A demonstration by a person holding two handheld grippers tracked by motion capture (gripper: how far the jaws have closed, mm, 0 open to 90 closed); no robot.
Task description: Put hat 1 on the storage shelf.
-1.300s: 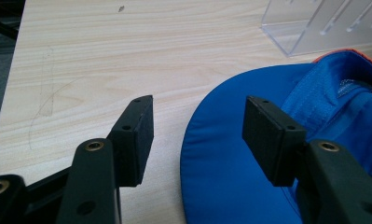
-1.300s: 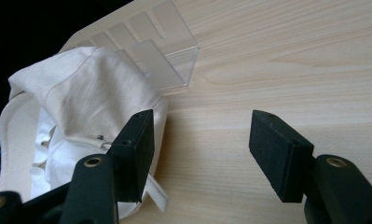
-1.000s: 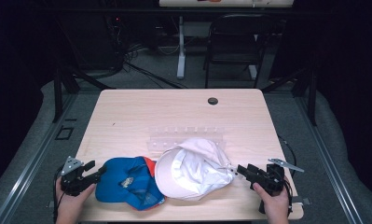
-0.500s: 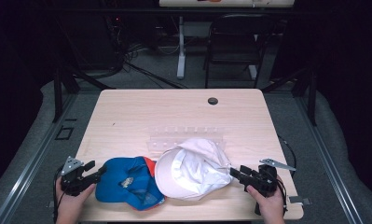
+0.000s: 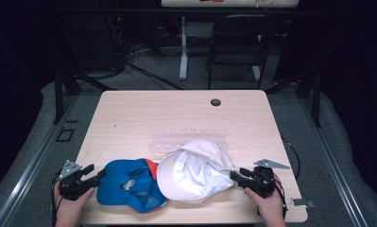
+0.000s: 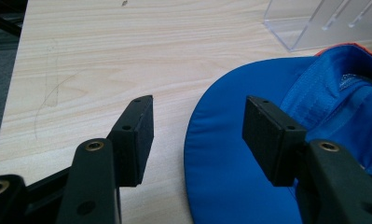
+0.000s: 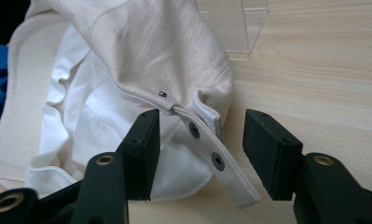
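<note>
Dark floor, cables and a black folding chair (image 5: 236, 52) frame the pale wooden table (image 5: 176, 113) where I work two handheld grippers from afar. At the near edge, right of centre, lies a white cap (image 5: 195, 171), upside down, its crown facing the right gripper (image 5: 237, 176). In the right gripper view the cap's snap strap (image 7: 211, 156) sticks out between that gripper's jaws, which have just been closing in but stand apart on either side of it, pads not yet pressing. I see cream lining and the brim (image 7: 11, 112) spreading away to the left in that view.

Just beside the white cap, touching it on the left, rests a blue cap (image 5: 129, 184) with an orange rim, also upturned. My left gripper (image 5: 94, 172) sits at its outer edge; in the left gripper view its jaws gape wide, one over bare wood, the other over the blue brim (image 6: 230, 163), gripping nothing.

Behind both caps stands a clear acrylic rack (image 5: 186, 139). Farther back, a small dark round grommet (image 5: 216, 102) marks the tabletop near its far edge.
</note>
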